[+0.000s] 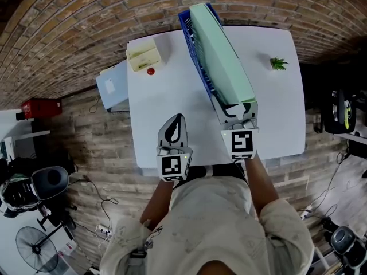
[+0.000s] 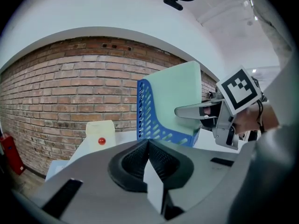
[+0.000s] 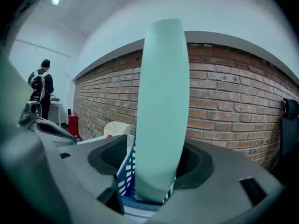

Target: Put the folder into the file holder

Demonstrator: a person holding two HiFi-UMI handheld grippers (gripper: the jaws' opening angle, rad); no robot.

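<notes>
A pale green folder stands on edge inside the blue slotted file holder on the white table. At the folder's near end is my right gripper. In the right gripper view the folder rises between the jaws of the right gripper with a dark gap on each side, so the pads are not pressing on it. My left gripper rests over the table to the left, its jaws meeting at the tip with nothing in them. From there I see the holder and the folder.
A cream box with a red knob sits at the table's far left, and a small green plant at the far right. A grey-blue box stands off the left edge. A person stands far back.
</notes>
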